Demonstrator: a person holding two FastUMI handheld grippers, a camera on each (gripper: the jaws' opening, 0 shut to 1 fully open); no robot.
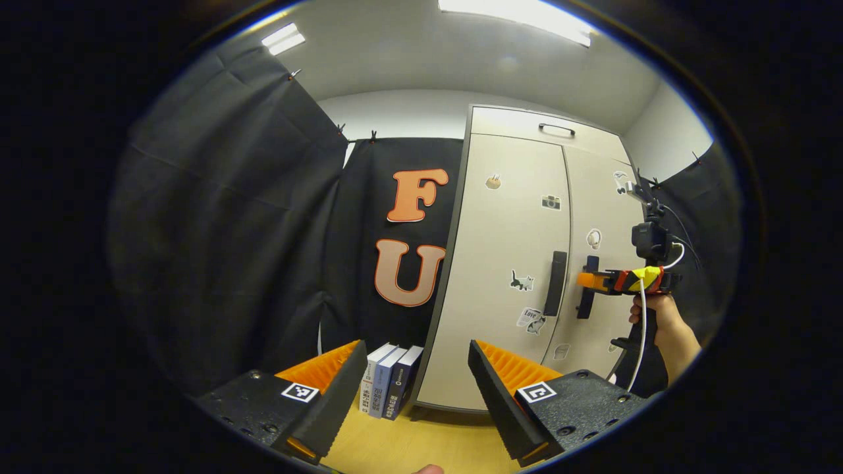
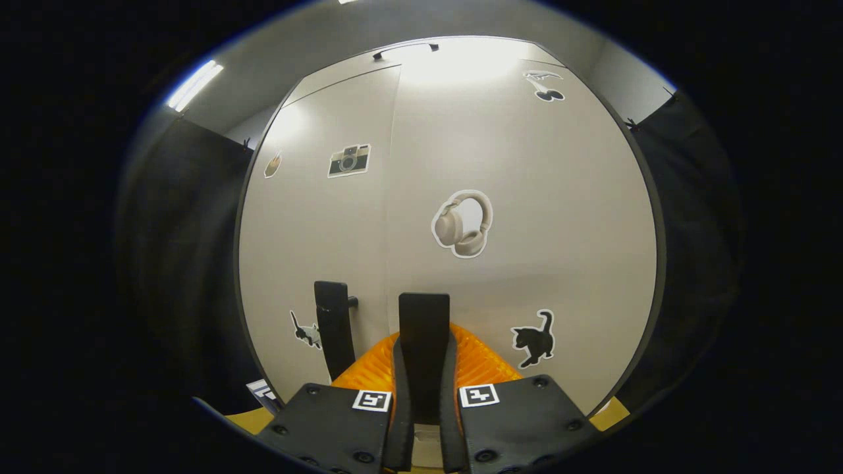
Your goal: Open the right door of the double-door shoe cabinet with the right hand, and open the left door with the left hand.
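Note:
The pale double-door shoe cabinet stands with both doors flush and closed. In the right gripper view, the right door's dark vertical handle runs up between my right gripper's fingers, which press on it from both sides. The left door's handle stands free just to its left. In the left gripper view, the right gripper shows at the right door handle, held by a hand. My left gripper is open and well short of the left door handle, with nothing between its fingers.
Several books stand upright on the wooden floor against the cabinet's left side. A flap with a small handle tops the cabinet. Black cloth walls close in on the left and right.

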